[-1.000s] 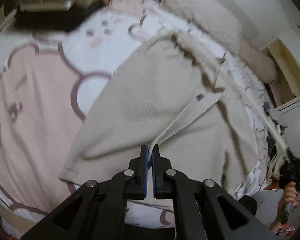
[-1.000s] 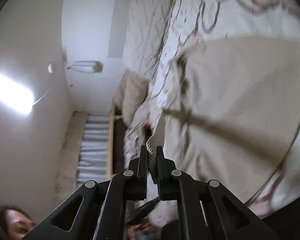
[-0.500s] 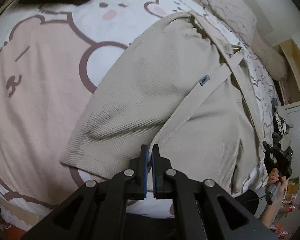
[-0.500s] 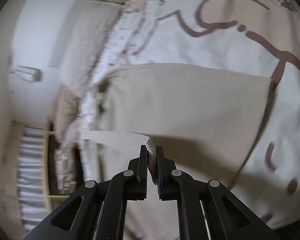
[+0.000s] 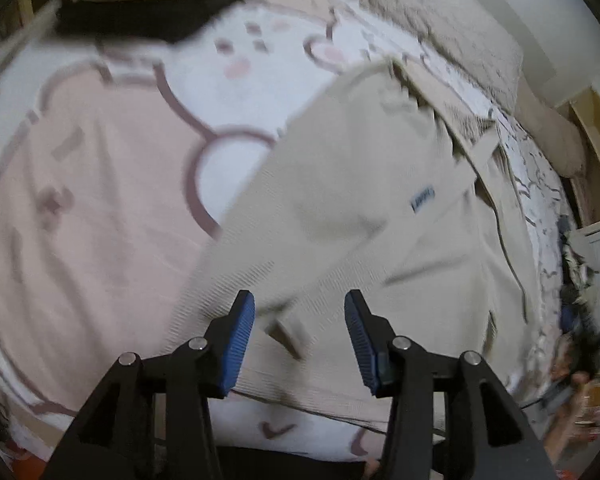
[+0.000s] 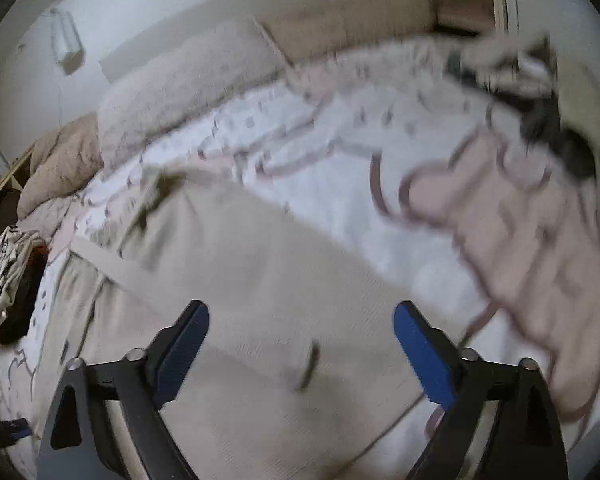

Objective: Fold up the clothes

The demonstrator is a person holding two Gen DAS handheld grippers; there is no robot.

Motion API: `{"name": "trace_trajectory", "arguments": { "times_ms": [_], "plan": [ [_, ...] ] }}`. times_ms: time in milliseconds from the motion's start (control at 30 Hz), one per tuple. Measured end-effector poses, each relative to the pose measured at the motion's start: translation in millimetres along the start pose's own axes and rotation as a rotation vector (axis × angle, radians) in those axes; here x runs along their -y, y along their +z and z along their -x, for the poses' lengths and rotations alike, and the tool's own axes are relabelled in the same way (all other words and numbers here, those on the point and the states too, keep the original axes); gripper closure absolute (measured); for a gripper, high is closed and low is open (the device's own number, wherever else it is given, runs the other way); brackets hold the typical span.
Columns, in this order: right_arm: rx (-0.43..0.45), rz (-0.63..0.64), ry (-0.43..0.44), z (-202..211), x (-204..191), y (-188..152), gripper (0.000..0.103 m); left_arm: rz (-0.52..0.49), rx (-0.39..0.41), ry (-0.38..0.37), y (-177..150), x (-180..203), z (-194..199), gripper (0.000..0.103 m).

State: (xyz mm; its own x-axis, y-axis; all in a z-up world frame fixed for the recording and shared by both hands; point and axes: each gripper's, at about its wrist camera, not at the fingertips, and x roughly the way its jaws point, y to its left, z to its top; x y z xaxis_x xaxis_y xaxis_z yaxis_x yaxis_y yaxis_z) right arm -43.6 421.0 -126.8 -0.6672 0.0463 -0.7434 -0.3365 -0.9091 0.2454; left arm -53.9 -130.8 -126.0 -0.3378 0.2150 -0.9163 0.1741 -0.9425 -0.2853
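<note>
A beige waffle-knit garment (image 5: 352, 200) lies spread on the bed, with a flat beige strap (image 5: 452, 196) carrying a small blue label (image 5: 422, 199) lying across it. My left gripper (image 5: 299, 336) is open and empty just above the garment's near part. In the right wrist view the same garment (image 6: 260, 280) fills the lower middle, its strap (image 6: 112, 268) running to the left. My right gripper (image 6: 300, 352) is wide open and empty above the cloth. Both views are motion-blurred.
The bed has a pink and white cartoon-bear blanket (image 5: 80, 220). Beige pillows (image 5: 452, 40) lie along the headboard side. A dark pile of clothes (image 5: 140, 20) sits at the far corner, also seen in the right wrist view (image 6: 540, 92). A patterned bag (image 6: 4, 272) sits beside the bed.
Both grippers were shut on the beige strap and have opened and let it go. The strap now lies flat across the garment. Both cameras have swung.
</note>
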Motion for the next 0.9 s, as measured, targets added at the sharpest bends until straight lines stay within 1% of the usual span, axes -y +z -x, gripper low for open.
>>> {"name": "trace_trajectory", "arguments": {
  "times_ms": [33, 67, 133, 167, 200, 233, 267, 300, 333, 367, 433, 500, 567, 633, 667, 700, 733, 767, 833, 900],
  "plan": [
    [0.022, 0.023, 0.010, 3.9, -6.0, 10.3, 0.035, -0.023, 0.041, 0.025, 3.3, 1.5, 9.6, 0.056],
    [0.025, 0.052, 0.047, -0.3, -18.2, 23.0, 0.049, -0.043, 0.066, 0.034, 6.7, 3.5, 15.3, 0.056],
    [0.031, 0.111, 0.120, -8.8, -42.5, 48.3, 0.064, -0.086, 0.101, 0.025, 16.0, 12.2, 21.2, 0.056],
    [0.030, 0.139, 0.155, -14.8, -55.5, 60.7, 0.067, -0.105, 0.114, 0.014, 21.1, 17.1, 21.8, 0.056],
    [0.007, 0.165, 0.184, -29.9, -73.0, 71.9, 0.069, -0.127, 0.121, 0.004, 27.1, 24.2, 19.4, 0.056],
    [-0.017, 0.190, 0.212, -45.1, -90.5, 83.1, 0.074, -0.142, 0.124, -0.002, 31.9, 28.1, 16.4, 0.056],
    [-0.043, 0.215, 0.237, -61.2, -107.8, 93.9, 0.077, -0.167, 0.124, -0.009, 39.9, 36.8, 9.2, 0.056],
    [-0.084, 0.234, 0.241, -82.1, -124.4, 102.3, 0.078, -0.188, 0.120, -0.017, 47.3, 44.4, 1.3, 0.056],
    [-0.125, 0.251, 0.242, -103.1, -140.3, 110.3, 0.081, -0.209, 0.115, -0.024, 54.7, 52.0, -6.5, 0.056],
    [-0.160, 0.262, 0.225, -124.6, -152.8, 115.8, 0.085, -0.226, 0.111, -0.029, 62.5, 58.5, -14.6, 0.056],
    [-0.226, 0.281, 0.191, -166.7, -177.0, 126.3, 0.086, -0.262, 0.105, -0.040, 79.1, 72.0, -29.5, 0.056],
    [-0.259, 0.286, 0.148, -199.9, -193.4, 131.1, 0.086, -0.306, 0.111, -0.043, 99.2, 88.3, -43.1, 0.056],
    [-0.285, 0.290, 0.107, -231.8, -209.2, 136.4, 0.086, -0.296, 0.105, -0.081, 124.3, 98.3, -56.0, 0.056],
    [-0.290, 0.290, 0.057, -258.1, -216.5, 143.1, 0.086, -0.282, 0.097, -0.121, 149.5, 107.8, -68.8, 0.056],
    [-0.281, 0.274, 0.015, -271.4, -216.5, 148.3, 0.086, -0.276, 0.093, -0.141, 162.1, 112.6, -75.1, 0.056],
    [-0.287, 0.244, 0.001, -282.4, -211.1, 152.3, 0.086, -0.269, 0.090, -0.162, 174.8, 117.3, -81.5, 0.056],
    [-0.294, 0.214, -0.014, -293.4, -205.7, 156.3, 0.086, -0.271, 0.099, -0.161, 183.6, 123.1, -86.5, 0.056],
    [-0.299, 0.187, -0.024, -302.6, -200.8, 159.9, 0.086, -0.277, 0.097, -0.156, 195.4, 130.7, -97.0, 0.056],
    [-0.303, 0.175, -0.003, -302.2, -195.7, 162.8, 0.085, -0.287, 0.090, -0.147, 219.5, 146.2, -119.0, 0.056],
    [-0.301, 0.183, 0.016, -296.8, -193.6, 163.9, 0.085, -0.288, 0.057, -0.117, 237.2, 156.0, -144.9, 0.056]
  ]
}}
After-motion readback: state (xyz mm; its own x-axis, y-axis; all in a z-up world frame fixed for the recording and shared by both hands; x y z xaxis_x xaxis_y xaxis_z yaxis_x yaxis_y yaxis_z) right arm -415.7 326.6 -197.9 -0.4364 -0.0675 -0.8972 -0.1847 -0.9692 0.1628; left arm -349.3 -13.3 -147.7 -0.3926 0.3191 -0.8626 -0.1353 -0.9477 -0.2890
